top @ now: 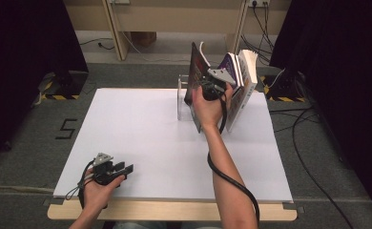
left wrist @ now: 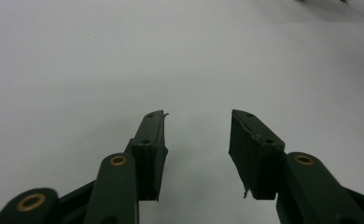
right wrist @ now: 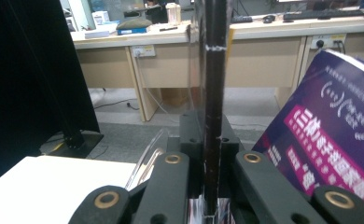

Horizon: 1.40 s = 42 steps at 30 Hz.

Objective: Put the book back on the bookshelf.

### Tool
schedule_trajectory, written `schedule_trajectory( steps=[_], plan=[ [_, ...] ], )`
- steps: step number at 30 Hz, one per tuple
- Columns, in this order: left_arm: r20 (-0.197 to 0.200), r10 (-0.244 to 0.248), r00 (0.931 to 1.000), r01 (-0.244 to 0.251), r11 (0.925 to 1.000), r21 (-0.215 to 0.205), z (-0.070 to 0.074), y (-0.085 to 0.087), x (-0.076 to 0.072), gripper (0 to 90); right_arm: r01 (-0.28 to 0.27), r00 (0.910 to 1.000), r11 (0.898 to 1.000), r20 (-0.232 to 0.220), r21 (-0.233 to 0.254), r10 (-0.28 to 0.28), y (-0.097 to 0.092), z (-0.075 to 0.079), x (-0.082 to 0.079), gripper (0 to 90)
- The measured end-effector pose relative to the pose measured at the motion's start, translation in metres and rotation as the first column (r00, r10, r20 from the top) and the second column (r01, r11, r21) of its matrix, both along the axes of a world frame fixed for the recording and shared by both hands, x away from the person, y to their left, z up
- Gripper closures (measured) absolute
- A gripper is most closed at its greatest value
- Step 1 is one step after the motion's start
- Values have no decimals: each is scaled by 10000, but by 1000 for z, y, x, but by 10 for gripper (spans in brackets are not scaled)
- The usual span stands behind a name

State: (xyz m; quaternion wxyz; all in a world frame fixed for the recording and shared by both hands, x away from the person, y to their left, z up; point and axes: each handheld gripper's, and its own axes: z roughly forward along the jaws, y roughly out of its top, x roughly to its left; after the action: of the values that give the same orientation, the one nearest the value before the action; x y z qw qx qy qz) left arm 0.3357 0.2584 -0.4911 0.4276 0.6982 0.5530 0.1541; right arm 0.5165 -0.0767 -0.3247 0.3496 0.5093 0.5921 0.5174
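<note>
Right tongs are clamped on a thin dark book, upright just left of the leaning purple book, whose pink label's characters are illegible. Left tongs rest apart on the white tabletop, well away.

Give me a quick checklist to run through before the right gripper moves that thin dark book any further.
1. Right gripper clamped on the thin dark book: ok.
2. Book upright in the grip: ok, edge runs vertical in the right gripper view.
3. Purple book clear of the held book: cannot tell; it leans close beside it.
4. Clear bookend standing on the white board: ok.
5. Left gripper out of the way: ok, open over the board's near left corner.
</note>
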Motion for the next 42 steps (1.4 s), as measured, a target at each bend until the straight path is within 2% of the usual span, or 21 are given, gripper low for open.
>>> schedule_trajectory(
  steps=[5, 12, 17, 21, 28, 32, 42],
  plan=[
    [2, -31, 10000, 31, 10000, 30, 0, -1, 0, 551, -69, 9999, 10000, -120, -32, 68, -5, -5, -10, 830],
    [-9, -78, 10000, 78, 10000, 41, 0, -4, 0, 550, -317, 9953, 9990, -903, 311, 344, -14, 1, -10, 788],
    [-12, -78, 10000, 78, 10000, 62, -1, -3, 0, 550, -369, 9907, 9987, -1301, 347, 411, -19, 2, -7, 833],
    [-7, -85, 10000, 85, 9999, 57, 0, -4, 0, 550, -313, 9892, 9988, -1420, 379, 364, -20, 3, -6, 865],
    [-2, -87, 10000, 87, 9999, 76, 0, -3, 0, 551, -399, 9886, 9988, -1444, 283, 435, -16, 5, -6, 872],
    [-15, -100, 9999, 100, 9999, 67, 0, -3, 0, 551, -645, 9914, 9978, -1150, -181, 620, -6, 9, -5, 873],
    [0, -50, 10000, 50, 10000, 44, 0, -1, 0, 552, -729, 9948, 9966, -735, -384, 700, 5, 19, 0, 873]
  ],
)
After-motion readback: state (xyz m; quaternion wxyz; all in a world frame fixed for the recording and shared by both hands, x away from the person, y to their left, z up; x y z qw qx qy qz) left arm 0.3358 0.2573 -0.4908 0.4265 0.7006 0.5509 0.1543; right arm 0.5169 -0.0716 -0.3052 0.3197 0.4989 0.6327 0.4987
